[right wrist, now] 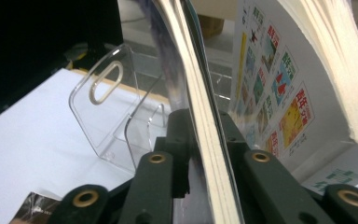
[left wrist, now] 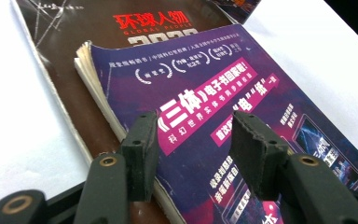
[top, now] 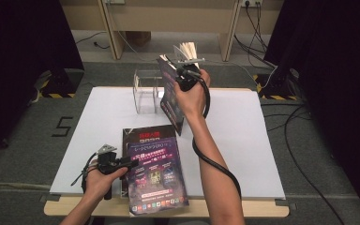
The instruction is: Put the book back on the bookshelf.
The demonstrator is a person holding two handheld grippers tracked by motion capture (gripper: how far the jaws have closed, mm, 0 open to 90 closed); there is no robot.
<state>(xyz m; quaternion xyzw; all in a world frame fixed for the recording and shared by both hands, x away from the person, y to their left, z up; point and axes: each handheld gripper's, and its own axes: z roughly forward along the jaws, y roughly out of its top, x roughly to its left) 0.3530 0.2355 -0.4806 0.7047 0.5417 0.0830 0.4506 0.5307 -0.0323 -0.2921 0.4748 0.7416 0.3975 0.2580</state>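
My right gripper [top: 186,71] is clamped on a thick purple-covered paperback book [top: 172,96], held upright just beside the clear acrylic book stand [top: 146,90]. I should lower it squarely between the dividers. My left gripper [top: 127,163], jaws apart, rests by the purple magazine [top: 156,174] on the white bench [top: 243,140]; grey carpet surrounds.
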